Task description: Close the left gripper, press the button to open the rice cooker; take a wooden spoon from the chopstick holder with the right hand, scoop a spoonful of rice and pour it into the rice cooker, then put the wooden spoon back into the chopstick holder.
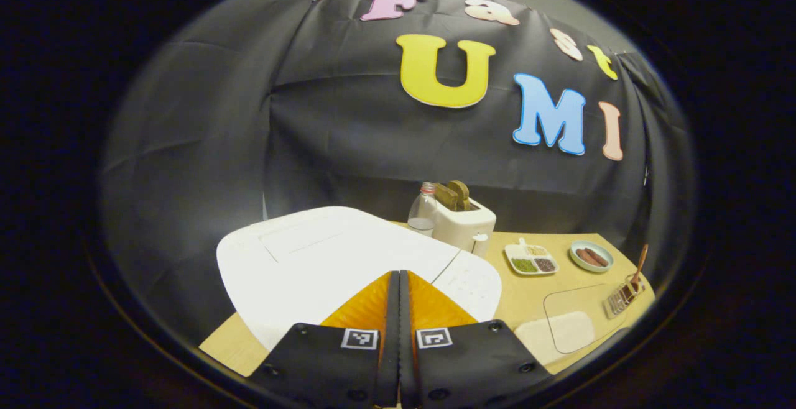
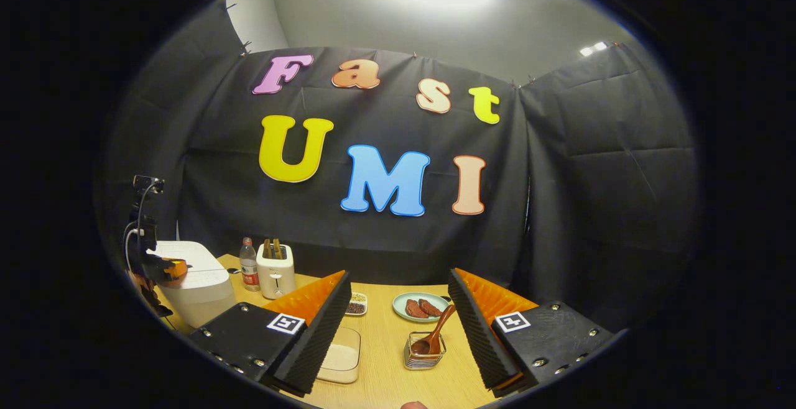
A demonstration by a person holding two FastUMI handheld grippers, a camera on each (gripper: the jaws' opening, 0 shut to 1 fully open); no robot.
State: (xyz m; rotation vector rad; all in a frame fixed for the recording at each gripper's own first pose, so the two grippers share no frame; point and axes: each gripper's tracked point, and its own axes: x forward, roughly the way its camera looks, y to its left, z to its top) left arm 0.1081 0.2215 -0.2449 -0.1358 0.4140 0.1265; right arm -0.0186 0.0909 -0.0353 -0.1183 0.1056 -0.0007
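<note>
Counting 1 spoon [image 2: 435, 331], 2 sausages [image 2: 421, 307]

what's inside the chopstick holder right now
A wooden spoon stands in the chopstick holder, bowl down, handle leaning up to the right. The holder's wires hide part of the spoon's bowl and whatever else may sit at the bottom.

White rice cooker [image 1: 311, 260], brown wooden spoon [image 2: 435, 332], blue-green plate [image 2: 418, 307], light wood table [image 2: 385, 347] at the frame's bottom.
</note>
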